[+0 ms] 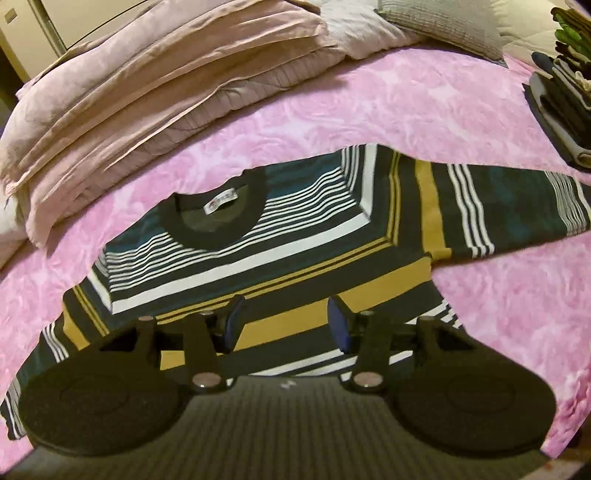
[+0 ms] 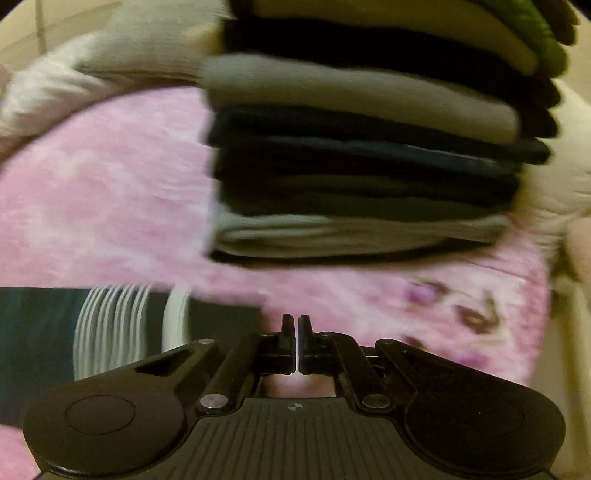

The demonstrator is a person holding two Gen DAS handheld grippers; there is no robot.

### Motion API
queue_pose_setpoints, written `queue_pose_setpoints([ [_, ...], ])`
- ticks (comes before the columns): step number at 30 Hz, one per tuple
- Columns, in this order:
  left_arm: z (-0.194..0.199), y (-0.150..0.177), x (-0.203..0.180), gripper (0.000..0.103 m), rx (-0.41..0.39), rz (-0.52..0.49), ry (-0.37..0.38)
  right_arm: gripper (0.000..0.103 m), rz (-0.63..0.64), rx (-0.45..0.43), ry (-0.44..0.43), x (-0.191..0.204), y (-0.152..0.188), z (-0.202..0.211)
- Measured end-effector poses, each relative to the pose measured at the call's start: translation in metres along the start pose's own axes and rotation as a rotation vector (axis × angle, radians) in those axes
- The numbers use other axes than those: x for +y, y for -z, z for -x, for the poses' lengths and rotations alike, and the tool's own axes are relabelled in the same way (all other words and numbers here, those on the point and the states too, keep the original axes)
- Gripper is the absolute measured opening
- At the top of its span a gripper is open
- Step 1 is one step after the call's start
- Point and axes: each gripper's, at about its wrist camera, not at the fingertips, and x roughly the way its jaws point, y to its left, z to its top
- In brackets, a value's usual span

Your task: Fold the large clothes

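A striped sweater (image 1: pixel 258 236) in dark green, white and mustard lies flat on the pink bedspread (image 1: pixel 406 110), collar up and label showing. One sleeve (image 1: pixel 498 206) stretches out to the right. My left gripper (image 1: pixel 286 314) hovers open over the sweater's chest, with nothing between its blue pads. In the blurred right wrist view, my right gripper (image 2: pixel 296 325) is shut with its fingers together over pink cloth, and no fabric shows between them. The striped end of the sleeve (image 2: pixel 110 332) lies just left of it.
A tall stack of folded clothes (image 2: pixel 362 147) stands right in front of the right gripper, seen too at the bed's right edge (image 1: pixel 561 92). A folded beige duvet (image 1: pixel 129 99) and a grey pillow (image 1: pixel 443 26) lie along the far side.
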Motion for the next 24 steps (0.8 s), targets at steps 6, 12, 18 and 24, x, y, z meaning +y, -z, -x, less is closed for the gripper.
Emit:
queue_pose_setpoints([
  [6,0.016,0.022,0.022,0.043,-0.004,0.058,-0.014,0.048,0.015,-0.019,-0.127,0.038,0.014,0.048],
  [12,0.040,0.053,0.068,0.045,-0.029,0.124,-0.029,0.049,0.058,0.010,-0.292,0.113,0.044,0.116],
  [18,0.059,0.098,0.142,0.051,-0.044,0.175,-0.017,0.049,0.065,-0.005,-0.360,0.187,0.082,0.200],
  [24,0.085,0.140,0.207,0.062,-0.044,0.162,0.013,0.050,0.093,0.004,-0.408,0.253,0.123,0.286],
])
